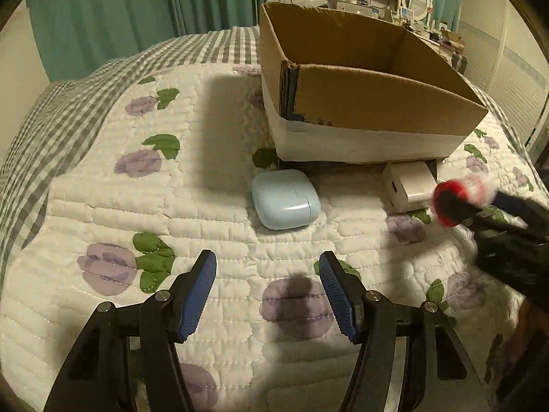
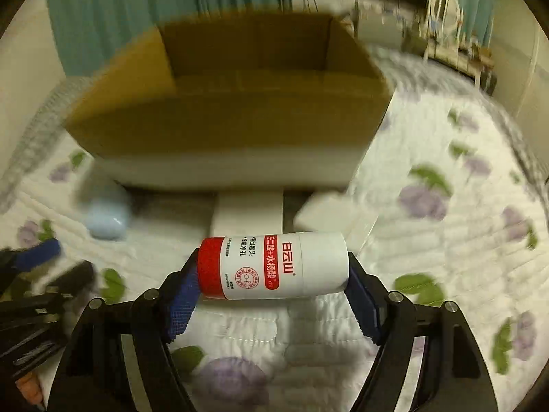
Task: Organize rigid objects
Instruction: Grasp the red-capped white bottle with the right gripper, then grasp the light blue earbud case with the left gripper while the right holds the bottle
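In my right gripper (image 2: 272,295) I had the white tube with the red cap (image 2: 274,266), lying sideways between the two blue fingers (image 2: 180,304), which were clenched on its two ends, the red cap at the left one. The tube was lifted above the quilted bed cover (image 2: 446,240), in front of the open cardboard box (image 2: 233,120), and a small white box (image 2: 248,211) was on the cover just behind it. From the left wrist camera I saw the same tube (image 1: 459,199) blurred at the right side, near the white box (image 1: 408,185) that lay against the base of the cardboard box (image 1: 377,99). My left gripper (image 1: 267,295) was released, its fingers (image 1: 199,295) wide apart and holding nothing, above the bed cover (image 1: 206,206). The pale blue earbud case (image 1: 284,199) lay on the cover ahead of these fingers, well apart from them, and just beside the near left corner of the cardboard box.
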The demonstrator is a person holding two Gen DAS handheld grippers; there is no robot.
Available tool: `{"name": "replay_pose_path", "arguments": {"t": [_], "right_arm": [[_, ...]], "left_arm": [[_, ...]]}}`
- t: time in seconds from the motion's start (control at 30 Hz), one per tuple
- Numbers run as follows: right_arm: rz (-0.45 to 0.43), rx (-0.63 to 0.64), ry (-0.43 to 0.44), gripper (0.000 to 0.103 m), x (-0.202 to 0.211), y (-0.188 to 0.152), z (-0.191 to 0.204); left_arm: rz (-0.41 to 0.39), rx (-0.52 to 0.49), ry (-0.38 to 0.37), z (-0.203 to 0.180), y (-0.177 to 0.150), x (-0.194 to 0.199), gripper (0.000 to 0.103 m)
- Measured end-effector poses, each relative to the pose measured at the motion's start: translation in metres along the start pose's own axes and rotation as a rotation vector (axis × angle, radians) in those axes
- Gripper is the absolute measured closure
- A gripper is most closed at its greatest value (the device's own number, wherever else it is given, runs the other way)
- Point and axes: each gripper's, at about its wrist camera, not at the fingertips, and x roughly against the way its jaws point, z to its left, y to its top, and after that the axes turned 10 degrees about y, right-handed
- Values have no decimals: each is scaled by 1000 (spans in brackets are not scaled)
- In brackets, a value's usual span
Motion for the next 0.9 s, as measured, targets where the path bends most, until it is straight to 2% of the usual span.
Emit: {"name": "replay_pose_path", "arguments": {"t": [0.17,0.33,0.4,0.5,0.57,0.6,0.63,0.77,0.9], "right_arm": [[-61,-51,50,27,17,11,-10],[-37,-89,85,27,1,15,-12],[-21,-85,76,27,-9,15,-15],[-3,-78,67,27,-15,10,-11],[7,-81,64,27,-19,7,-13],[9,-83,62,27,-20,7,-14],[8,-84,61,27,-19,6,-14],[-4,-77,48,27,-11,5,-12],[-24,-84,35,27,12,5,-13]], "left_arm": [[25,33,-58,-6,19,-13,38],[57,40,1,-17,39,-42,38],[64,5,58,-25,43,-52,38],[13,-56,100,-38,44,-55,38],[12,-47,93,-37,42,-56,40],[6,-39,79,-35,41,-55,47],[2,-30,65,-33,39,-52,49],[5,23,-10,-19,30,-34,50],[-12,38,-15,-12,21,-7,50]]}}
